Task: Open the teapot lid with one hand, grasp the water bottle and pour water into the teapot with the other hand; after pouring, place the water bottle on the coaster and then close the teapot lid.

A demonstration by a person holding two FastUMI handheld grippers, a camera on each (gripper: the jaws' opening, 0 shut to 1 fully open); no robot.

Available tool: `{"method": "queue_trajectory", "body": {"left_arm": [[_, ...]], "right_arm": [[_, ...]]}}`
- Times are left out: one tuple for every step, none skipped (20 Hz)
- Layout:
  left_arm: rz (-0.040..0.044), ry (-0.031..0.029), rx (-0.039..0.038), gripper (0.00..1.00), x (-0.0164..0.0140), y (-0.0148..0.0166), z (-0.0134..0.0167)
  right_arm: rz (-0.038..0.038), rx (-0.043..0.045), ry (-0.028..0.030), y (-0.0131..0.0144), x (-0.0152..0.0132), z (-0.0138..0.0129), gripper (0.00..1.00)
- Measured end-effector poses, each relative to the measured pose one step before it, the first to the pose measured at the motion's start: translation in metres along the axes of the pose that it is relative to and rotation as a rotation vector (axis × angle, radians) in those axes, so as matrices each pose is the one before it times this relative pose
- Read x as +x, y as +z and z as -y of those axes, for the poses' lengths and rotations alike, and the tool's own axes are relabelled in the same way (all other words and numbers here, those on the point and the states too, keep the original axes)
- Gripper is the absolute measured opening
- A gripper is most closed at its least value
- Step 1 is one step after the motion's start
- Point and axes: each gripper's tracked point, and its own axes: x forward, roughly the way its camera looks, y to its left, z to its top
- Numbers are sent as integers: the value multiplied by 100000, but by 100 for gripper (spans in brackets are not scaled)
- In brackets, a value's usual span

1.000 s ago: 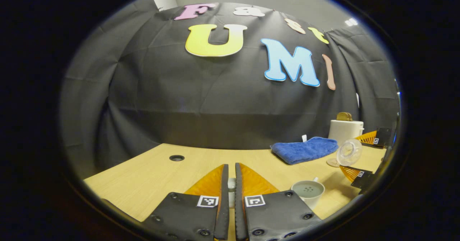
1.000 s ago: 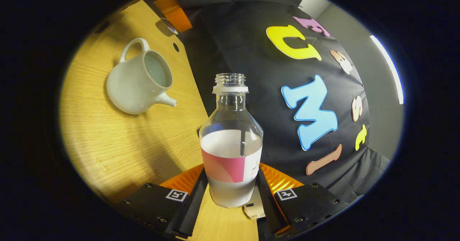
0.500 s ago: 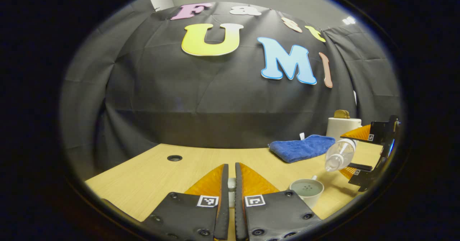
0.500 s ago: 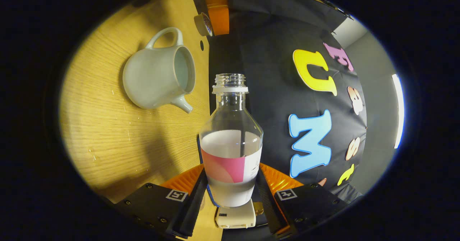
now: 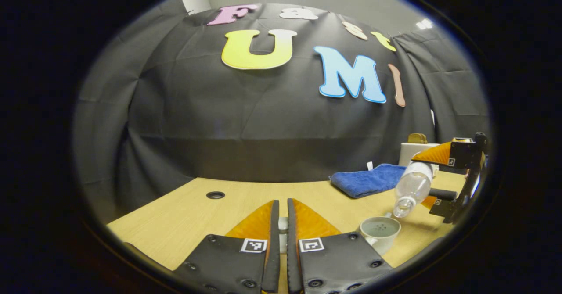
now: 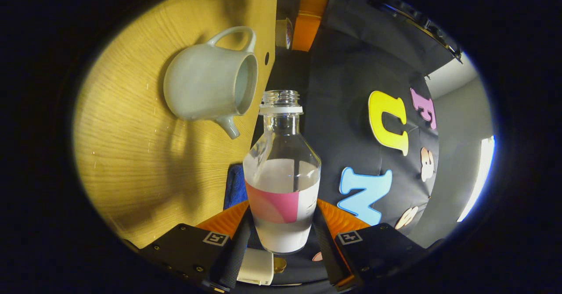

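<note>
While the right gripper [image 6: 281, 237] presses both fingers on the labelled lower body of the water bottle [image 6: 282, 184], the uncapped neck tips toward the open teapot [image 6: 210, 92] just ahead. Half full, smooth and clear, the bottle is judged slippery and mouth-heavy when tilted; the waist grip suits it. Left gripper [image 5: 282, 224], nearly closed, pinches a small pale piece, probably the lid.

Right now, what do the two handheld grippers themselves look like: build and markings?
Both are built alike. The left gripper has two dark flat plates studded with round screws. Each plate carries a small square black-and-white marker. Its ribbed, wedge-shaped jaws taper forward. The right gripper has the same plates, screws and markers.
</note>
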Motion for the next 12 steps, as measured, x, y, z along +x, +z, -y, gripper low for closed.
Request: {"method": "queue_trajectory", "body": {"left_arm": [[-205,-26,173,15,-30,-25,57],[-212,12,317,15,66,-98,32],[-133,159,484,15,55,29,30],[-16,87,466,12,116,-9,-54],[-69,21,120,15,-71,81,38],[70,18,-28,15,10,-16,-35],[136,-4,-138,15,-13,75,-31],[141,5,-113,15,91,-78,70],[-5,16,-34,15,-74,50,-14],[-65,43,30,15,0,-95,-17],[-23,-37,19,15,40,90,13],[54,60,0,15,-80,-45,-33]], "right_arm": [[177,-1764,-647,-83,276,172,75],[313,-1694,-583,1,215,-113,74],[366,-1590,-646,102,-80,-74,74],[241,-1165,-253,22,-203,-32,74],[104,-544,15,-146,-135,5,74],[123,-611,-72,30,75,154,74],[279,-1346,-544,19,35,223,74],[265,-1841,-927,-109,303,256,74],[451,-1976,-770,52,-26,300,74],[565,-1408,-256,73,58,150,74],[761,-1797,-290,41,-9,230,74],[629,-1936,-728,109,114,288,74]]}}
